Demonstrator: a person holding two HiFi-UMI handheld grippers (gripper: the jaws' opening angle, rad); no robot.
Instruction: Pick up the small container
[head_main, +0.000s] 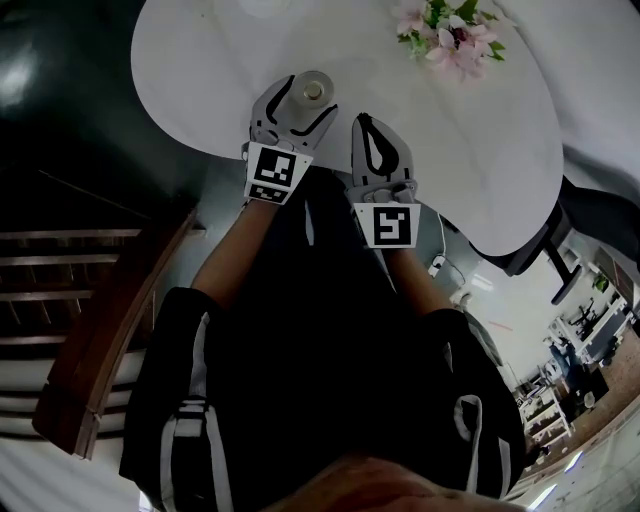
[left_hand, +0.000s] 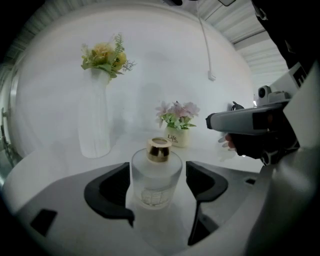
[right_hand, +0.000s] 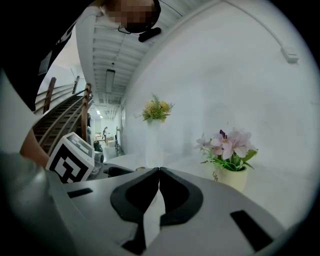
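The small container (left_hand: 156, 170) is a frosted glass bottle with a gold cap, standing upright on the white round table (head_main: 440, 140). In the head view the container (head_main: 312, 90) is near the table's front edge. My left gripper (left_hand: 159, 186) is open, with one jaw on each side of the bottle and a thin gap at each pad. From above, the left gripper (head_main: 305, 102) reaches over the table edge. My right gripper (head_main: 362, 120) hovers just to the right of it. Its jaws are shut on nothing (right_hand: 159, 172). The right gripper also shows at the right of the left gripper view (left_hand: 250, 122).
A small pot of pink flowers (head_main: 450, 35) (left_hand: 177, 135) (right_hand: 227, 175) stands farther back on the table. A tall white vase with yellow flowers (left_hand: 95, 125) (right_hand: 155, 140) stands at the back left. Wooden stairs (head_main: 70, 280) lie to the left, below the table.
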